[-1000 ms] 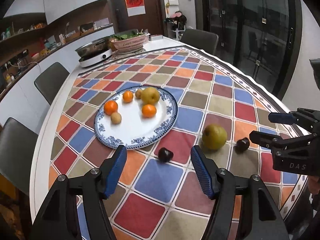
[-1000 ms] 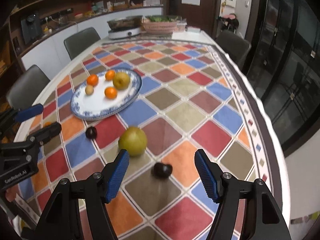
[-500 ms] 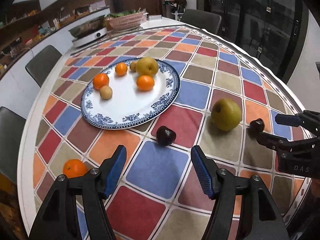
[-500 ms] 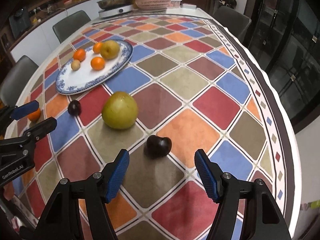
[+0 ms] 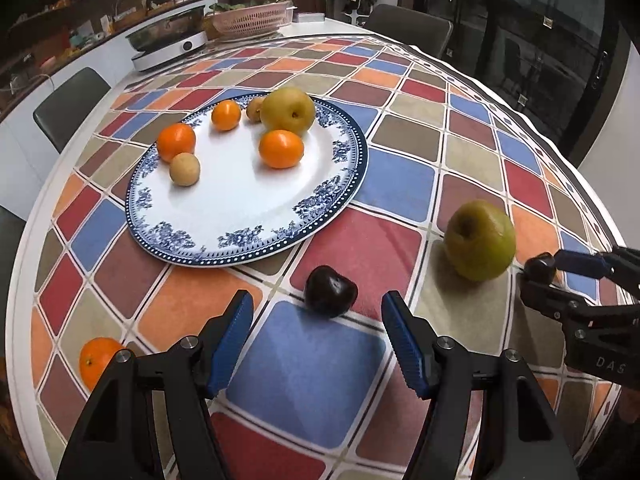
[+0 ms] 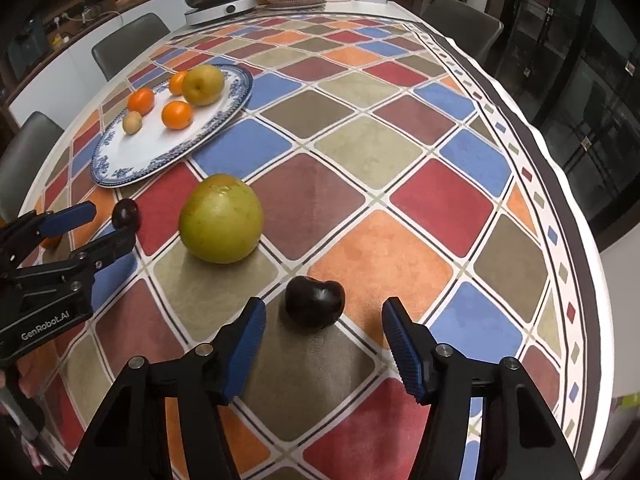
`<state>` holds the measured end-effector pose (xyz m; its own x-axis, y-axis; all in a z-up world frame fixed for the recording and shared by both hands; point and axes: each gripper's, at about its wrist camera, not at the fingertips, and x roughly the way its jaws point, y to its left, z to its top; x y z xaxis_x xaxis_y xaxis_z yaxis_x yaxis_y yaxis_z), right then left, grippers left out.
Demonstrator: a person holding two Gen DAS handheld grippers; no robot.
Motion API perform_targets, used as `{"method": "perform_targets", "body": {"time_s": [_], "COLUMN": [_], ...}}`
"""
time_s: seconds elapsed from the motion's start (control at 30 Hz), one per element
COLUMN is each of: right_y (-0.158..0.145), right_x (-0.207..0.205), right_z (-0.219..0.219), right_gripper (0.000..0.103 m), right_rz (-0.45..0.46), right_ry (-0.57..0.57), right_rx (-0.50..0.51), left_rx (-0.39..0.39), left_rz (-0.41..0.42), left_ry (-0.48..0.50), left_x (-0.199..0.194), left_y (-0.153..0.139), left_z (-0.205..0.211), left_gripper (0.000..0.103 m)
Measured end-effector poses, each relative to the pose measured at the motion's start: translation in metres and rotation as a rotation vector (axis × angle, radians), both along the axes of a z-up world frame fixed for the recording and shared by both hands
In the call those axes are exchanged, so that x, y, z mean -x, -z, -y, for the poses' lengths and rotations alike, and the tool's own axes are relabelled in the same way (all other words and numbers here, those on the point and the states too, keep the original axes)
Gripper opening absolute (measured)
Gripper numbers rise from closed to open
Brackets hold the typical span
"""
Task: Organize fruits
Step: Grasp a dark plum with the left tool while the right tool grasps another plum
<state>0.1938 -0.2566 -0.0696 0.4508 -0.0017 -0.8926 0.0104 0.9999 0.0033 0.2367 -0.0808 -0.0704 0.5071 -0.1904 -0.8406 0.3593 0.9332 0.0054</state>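
A blue-patterned white plate (image 5: pixel 256 236) holds three oranges, a yellow pear and two small tan fruits. My left gripper (image 5: pixel 318 312) is open, its tips just short of a dark plum (image 5: pixel 330 297) on the tablecloth. A green pear (image 5: pixel 479 240) lies to the right, and a loose orange (image 5: pixel 98 360) at the lower left. My right gripper (image 6: pixel 323 318) is open around a second dark plum (image 6: pixel 315 300), not touching it. The green pear (image 6: pixel 221 224) sits just beyond it to the left. The plate (image 6: pixel 120 176) lies far left.
The round table has a checkered cloth (image 5: pixel 400 184). An electric cooker (image 5: pixel 168 46) and a pink basket (image 5: pixel 252 20) stand at the far edge. Grey chairs (image 5: pixel 68 104) ring the table. The table edge (image 6: pixel 580 240) curves close on the right.
Both grippers have moved forward and lower toward their plums, which now look larger and closer to the open jaws. No fruit has moved.
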Motion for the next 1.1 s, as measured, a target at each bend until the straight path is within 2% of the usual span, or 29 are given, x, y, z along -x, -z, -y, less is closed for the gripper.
{"method": "perform_targets", "body": {"time_s": [0.07, 0.23, 0.33, 0.47, 0.53, 0.83, 1.1], "right_y": [0.003, 0.005, 0.005, 0.004, 0.003, 0.0, -0.022], "right_x": [-0.001, -0.001, -0.002, -0.002, -0.001, 0.003, 0.012], "right_z": [0.001, 0.003, 0.002, 0.001, 0.001, 0.003, -0.003], "right_gripper": [0.055, 0.051, 0.047, 0.036, 0.032, 0.031, 0.031], "right_rz": [-0.005, -0.002, 0.002, 0.009, 0.013, 0.027, 0.104], "right_ry": [0.005, 0.009, 0.005, -0.007, -0.013, -0.02, -0.066], "right_rx": [-0.006, -0.009, -0.012, -0.023, -0.033, -0.06, -0.081], "left_rx": [0.004, 0.012, 0.018, 0.031, 0.041, 0.039, 0.075], "left_rz": [-0.005, -0.026, -0.028, -0.032, -0.035, 0.002, 0.023], "left_ry": [-0.001, -0.013, -0.014, -0.003, -0.001, 0.021, 0.01], "left_x": [-0.003, -0.009, -0.011, -0.011, -0.011, 0.003, 0.019], "left_y": [0.003, 0.009, 0.008, 0.007, 0.006, -0.008, -0.027], "left_z": [0.002, 0.004, 0.004, 0.006, 0.006, 0.006, 0.001], "left_gripper": [0.065, 0.054, 0.044, 0.028, 0.028, 0.028, 0.028]}}
